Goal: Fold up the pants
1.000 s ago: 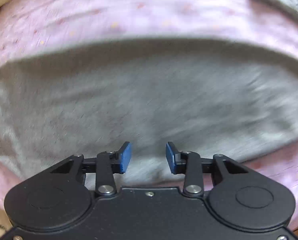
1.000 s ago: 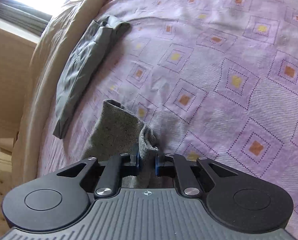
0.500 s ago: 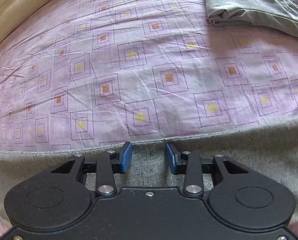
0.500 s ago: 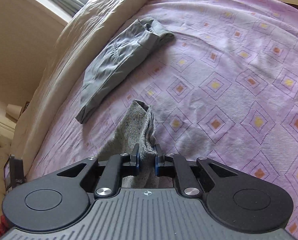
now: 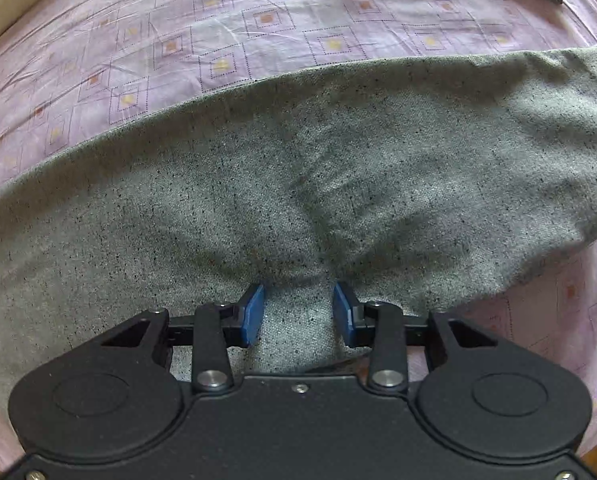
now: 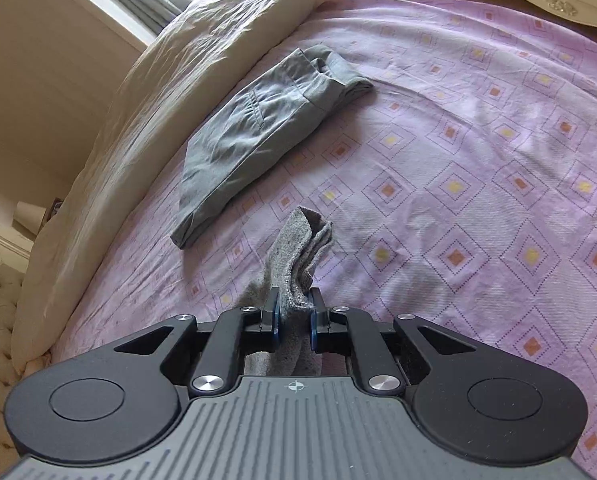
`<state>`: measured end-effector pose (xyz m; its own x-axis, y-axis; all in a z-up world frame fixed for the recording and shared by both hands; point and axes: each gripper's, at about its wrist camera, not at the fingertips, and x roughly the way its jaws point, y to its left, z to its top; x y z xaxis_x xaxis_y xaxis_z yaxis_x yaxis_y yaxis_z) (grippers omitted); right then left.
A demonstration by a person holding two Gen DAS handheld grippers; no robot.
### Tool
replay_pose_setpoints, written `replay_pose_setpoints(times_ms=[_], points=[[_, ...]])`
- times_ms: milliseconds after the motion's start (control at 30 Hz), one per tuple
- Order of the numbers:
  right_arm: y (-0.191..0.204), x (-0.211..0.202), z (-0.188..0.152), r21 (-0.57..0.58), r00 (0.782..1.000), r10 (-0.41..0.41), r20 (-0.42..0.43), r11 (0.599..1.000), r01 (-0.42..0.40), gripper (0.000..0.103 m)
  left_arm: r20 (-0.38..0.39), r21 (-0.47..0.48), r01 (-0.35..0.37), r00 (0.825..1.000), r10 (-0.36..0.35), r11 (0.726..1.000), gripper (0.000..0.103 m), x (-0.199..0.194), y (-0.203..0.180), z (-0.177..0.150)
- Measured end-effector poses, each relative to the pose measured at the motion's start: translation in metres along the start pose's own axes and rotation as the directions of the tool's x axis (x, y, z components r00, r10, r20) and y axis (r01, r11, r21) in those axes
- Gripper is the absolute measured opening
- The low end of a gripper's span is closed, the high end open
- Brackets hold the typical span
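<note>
Two grippers work one pair of grey knit pants point(image 5: 338, 168) on a bed with a lilac diamond-print sheet point(image 5: 226, 32).

In the left wrist view the pants run as a broad band across the frame, long axis side to side, lying over the sheet. The left gripper point(image 5: 299, 312) points down onto the near part of that band. Its blue fingers point(image 5: 252, 314) stand apart with a puckered ridge of cloth rising between them. Folds converge on the gap, but the pads do not visibly press the cloth, so I read them as released and straddling the fabric, not yet clamped.

In the right wrist view the right gripper point(image 6: 294, 314) is clenched on a bunched end of the pants point(image 6: 298, 256); a tongue of grey knit sticks forward past its fingers, clear above the sheet. This end looks lifted, while the rest hangs down behind the gripper, out of sight.

The relation that matters: the right hand has one end of the long axis raised, and the left sits over the middle of the band. A fold would likely carry the raised end along that axis, with the left marking or pinning the crease.

A second, smoother grey garment point(image 6: 266, 128) lies folded farther up the bed, near a cream duvet point(image 6: 158, 92), well apart from the pants.
</note>
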<state>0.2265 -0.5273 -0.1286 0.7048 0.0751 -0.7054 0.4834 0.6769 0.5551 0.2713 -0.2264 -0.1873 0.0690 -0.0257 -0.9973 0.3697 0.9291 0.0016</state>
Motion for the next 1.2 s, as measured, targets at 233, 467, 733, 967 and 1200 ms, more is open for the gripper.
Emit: replay_pose_setpoints(times_ms=[233,467,733,967,1200], points=[[0.082,-0.022,-0.011,-0.201,0.998,0.034,0.047,0.979,-0.024,0.013,0.075,-0.069,0.052,0.996,-0.047,0.996,0.047,-0.018,0.054,0.020],[0.203,-0.023,-0.075,-0.408,0.987,0.163,-0.011,0.900,-0.153,0.013,0.173,-0.086,0.159,0.975,-0.143,0.983,0.047,-0.035,0.118,0.043],[0.278,0.045,-0.193,-0.509,0.971,0.143,-0.190,0.832,-0.221,0.013,0.185,-0.166,0.226,0.963,-0.194,0.960,0.046,-0.021,0.205,0.021],[0.291,0.090,-0.239,-0.532,0.967,0.060,-0.247,0.826,-0.187,0.027,0.150,-0.229,0.078,0.988,-0.044,0.970,0.046,-0.005,0.250,0.004],[0.284,0.064,-0.221,-0.562,0.944,0.155,-0.293,0.771,-0.301,0.038,0.193,-0.299,0.025,0.981,0.035,0.954,0.047,-0.032,0.275,-0.001]])
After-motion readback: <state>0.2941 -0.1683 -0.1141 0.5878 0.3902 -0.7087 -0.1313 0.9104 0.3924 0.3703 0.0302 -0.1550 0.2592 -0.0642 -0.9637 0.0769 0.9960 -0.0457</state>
